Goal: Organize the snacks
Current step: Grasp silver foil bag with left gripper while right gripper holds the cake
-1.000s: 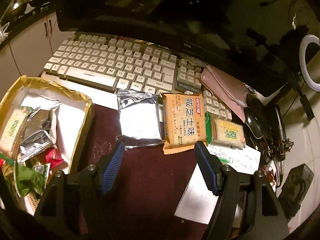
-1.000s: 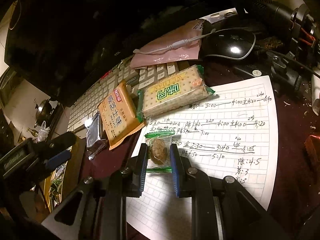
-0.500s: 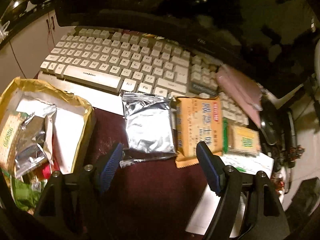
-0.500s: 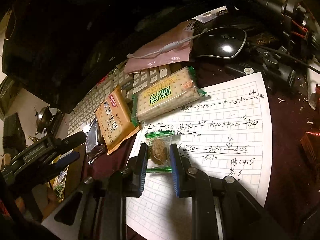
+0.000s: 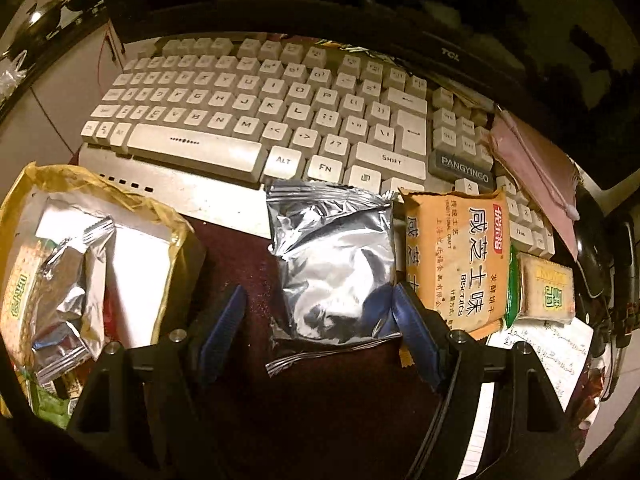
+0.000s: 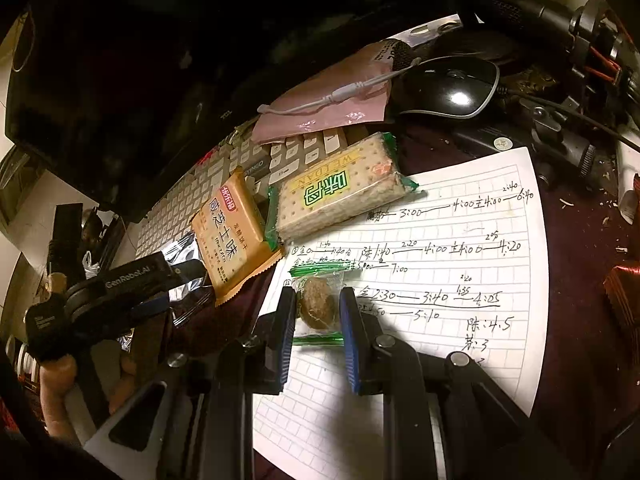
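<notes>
My left gripper [image 5: 320,312] is open, its blue fingers on either side of a silver foil snack pouch [image 5: 334,258] lying on the dark red desk. An orange biscuit pack [image 5: 460,264] lies right of it, then a green-edged cracker pack [image 5: 544,294]. A yellow box [image 5: 176,248] at the left holds several snacks. My right gripper [image 6: 318,308] is shut on a small clear-wrapped round snack [image 6: 316,304] over a lined paper sheet [image 6: 440,280]. The orange pack [image 6: 230,236] and cracker pack [image 6: 336,192] lie beyond it.
A white keyboard [image 5: 260,116] lies behind the snacks, under a dark monitor [image 5: 448,52]. A pink pouch [image 6: 324,104] with a white cable rests on the keyboard's right end. A black mouse [image 6: 448,88] and camera gear [image 6: 568,40] stand at the right.
My left gripper has moved forward and right until the silver pouch lies between its open fingers. My right gripper stays shut on the round snack, shifted only slightly.
</notes>
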A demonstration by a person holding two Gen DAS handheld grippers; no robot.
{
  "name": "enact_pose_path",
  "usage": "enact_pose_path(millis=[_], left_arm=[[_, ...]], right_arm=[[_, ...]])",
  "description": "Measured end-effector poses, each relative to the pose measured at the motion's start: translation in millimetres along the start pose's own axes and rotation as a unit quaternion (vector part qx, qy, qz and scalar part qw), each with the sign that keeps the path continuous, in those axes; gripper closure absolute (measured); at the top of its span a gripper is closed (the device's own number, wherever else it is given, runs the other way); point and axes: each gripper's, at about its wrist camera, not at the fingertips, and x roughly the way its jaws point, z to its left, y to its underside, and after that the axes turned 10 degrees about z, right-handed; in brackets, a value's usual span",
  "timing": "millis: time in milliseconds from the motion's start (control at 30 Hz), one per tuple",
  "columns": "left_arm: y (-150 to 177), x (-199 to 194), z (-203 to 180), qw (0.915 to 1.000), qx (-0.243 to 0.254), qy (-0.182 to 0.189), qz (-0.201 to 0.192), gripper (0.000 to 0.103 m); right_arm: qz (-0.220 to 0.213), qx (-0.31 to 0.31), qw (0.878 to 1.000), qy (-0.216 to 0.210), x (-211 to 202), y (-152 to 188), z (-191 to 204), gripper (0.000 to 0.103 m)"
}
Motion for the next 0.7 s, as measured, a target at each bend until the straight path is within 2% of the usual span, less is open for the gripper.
enact_pose_path(millis=[167, 233, 267, 400, 567, 700], left_arm=[[-3.5, 7.5, -2.1, 0.9999, 0.006, -0.009, 0.0, 0.027], [-1.7, 8.0, -5.3, 0.9999, 0.01, -0.011, -0.004, 0.036], [-0.7, 7.5, -10.6, 0.9997, 0.019, -0.012, -0.007, 0.043], [8.3, 6.0, -14.5, 0.9995, 0.031, -0.006, -0.002, 0.045], [52.2, -8.9, -9.8, 0.9987, 0.043, 0.023, 0.014, 0.046], [93.9, -18.7, -1.2, 0.9979, 0.052, 0.031, 0.023, 0.046]], right_arm=[[-0.001, -0.007, 1.0, 0.003, 0.6, 0.2, 3.0, 0.082], [-0.004, -0.013, 1.0, 0.006, 0.5, 0.4, 5.0, 0.082], [-0.005, -0.014, 1.0, 0.007, 0.1, 0.5, 5.5, 0.082], [-0.009, -0.013, 1.0, 0.006, -1.4, 1.0, 5.2, 0.082], [-0.011, -0.013, 1.0, 0.002, -4.2, 2.5, 4.1, 0.082], [-0.011, -0.017, 1.0, -0.002, -5.3, 2.9, 4.9, 0.082]])
